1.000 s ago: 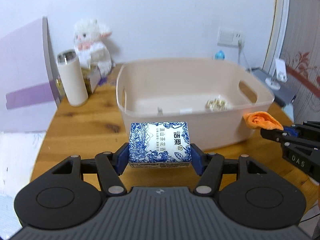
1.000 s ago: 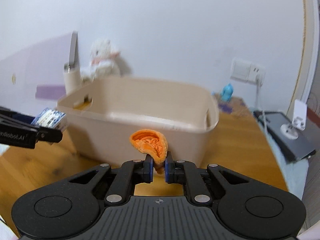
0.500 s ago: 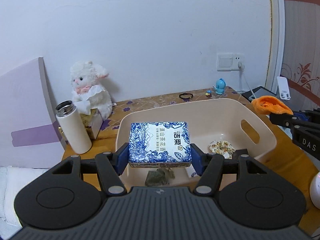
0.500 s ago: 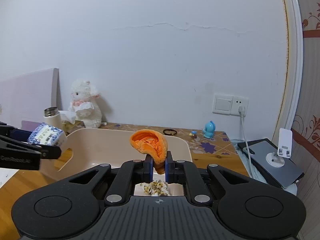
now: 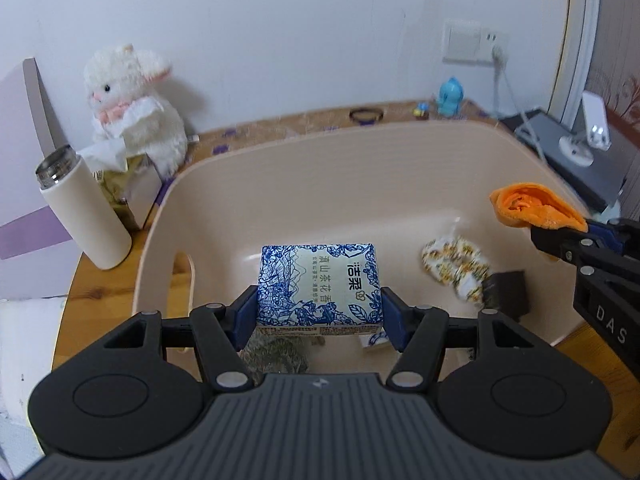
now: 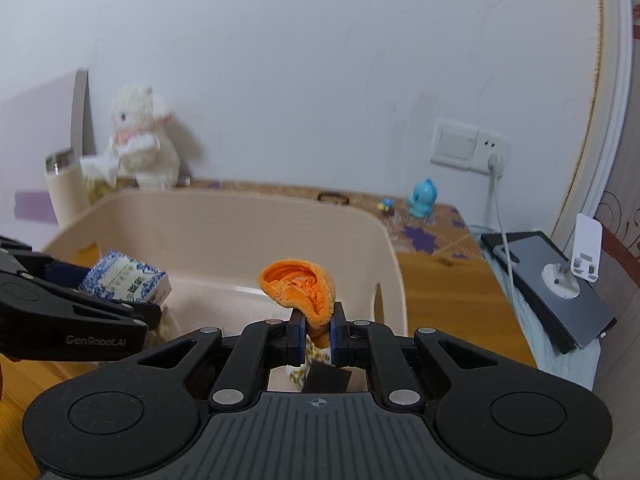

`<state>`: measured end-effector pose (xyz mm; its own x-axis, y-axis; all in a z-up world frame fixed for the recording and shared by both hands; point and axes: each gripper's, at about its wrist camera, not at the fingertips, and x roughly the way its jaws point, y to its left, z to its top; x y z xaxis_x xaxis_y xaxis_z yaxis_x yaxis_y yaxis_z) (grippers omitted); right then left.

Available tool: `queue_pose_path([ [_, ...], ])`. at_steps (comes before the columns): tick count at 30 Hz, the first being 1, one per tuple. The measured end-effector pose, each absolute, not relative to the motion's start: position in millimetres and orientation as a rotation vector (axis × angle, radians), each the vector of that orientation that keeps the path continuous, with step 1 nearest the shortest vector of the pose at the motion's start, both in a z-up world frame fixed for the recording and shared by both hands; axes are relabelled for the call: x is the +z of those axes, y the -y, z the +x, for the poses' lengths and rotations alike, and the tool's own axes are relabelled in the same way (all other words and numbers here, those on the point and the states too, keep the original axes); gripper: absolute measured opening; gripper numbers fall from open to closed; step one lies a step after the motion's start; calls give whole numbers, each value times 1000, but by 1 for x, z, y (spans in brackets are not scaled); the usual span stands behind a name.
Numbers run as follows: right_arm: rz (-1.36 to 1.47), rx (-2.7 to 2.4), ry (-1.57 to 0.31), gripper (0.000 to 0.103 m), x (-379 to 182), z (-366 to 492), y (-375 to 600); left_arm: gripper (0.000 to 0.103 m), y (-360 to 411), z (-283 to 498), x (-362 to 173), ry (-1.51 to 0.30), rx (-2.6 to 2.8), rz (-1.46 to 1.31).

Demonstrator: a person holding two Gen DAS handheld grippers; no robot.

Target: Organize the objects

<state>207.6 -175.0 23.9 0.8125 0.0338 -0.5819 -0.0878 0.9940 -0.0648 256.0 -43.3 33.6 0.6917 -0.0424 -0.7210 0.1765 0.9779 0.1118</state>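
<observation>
Above the beige plastic bin (image 5: 400,168), a blue-and-white tissue pack (image 5: 319,285) is clamped in the left gripper (image 5: 319,316), and an orange cloth (image 6: 298,290) is pinched in the right gripper (image 6: 316,334).

One bin (image 5: 360,168), one tissue pack (image 5: 318,284), one orange cloth (image 5: 532,210), one flask (image 5: 82,212).

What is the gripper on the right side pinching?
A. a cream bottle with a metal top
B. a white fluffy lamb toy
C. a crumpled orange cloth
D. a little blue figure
C: the right gripper is shut on the crumpled orange cloth, held above the beige plastic tub, while the left gripper holds the blue-and-white patterned tissue pack.
</observation>
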Motion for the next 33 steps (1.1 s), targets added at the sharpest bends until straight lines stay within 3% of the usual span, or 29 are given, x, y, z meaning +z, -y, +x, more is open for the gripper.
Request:
queue_pose_path([
  [5, -126, 55, -669, 12, 12, 213, 170, 65, 44, 257, 22, -822, -125, 185],
  [8, -116, 51, -677, 21, 12, 213, 172, 66, 41, 258, 22, -835, -121, 167],
  [10, -121, 61, -668, 48, 16, 209, 172, 68, 40, 257, 23, -829, -111, 174],
  [12, -123, 72, -646, 60, 20, 204, 172, 79, 38, 254, 25, -820, -96, 175],
  [19, -92, 66, -609, 70, 36, 187, 178, 90, 27, 238, 43, -788, -93, 142],
  [24, -66, 56, -590, 76, 46, 170, 183, 92, 23, 219, 55, -750, -112, 143],
  [33, -49, 58, -572, 79, 56, 131, 186, 92, 18, 180, 68, -720, -120, 115],
])
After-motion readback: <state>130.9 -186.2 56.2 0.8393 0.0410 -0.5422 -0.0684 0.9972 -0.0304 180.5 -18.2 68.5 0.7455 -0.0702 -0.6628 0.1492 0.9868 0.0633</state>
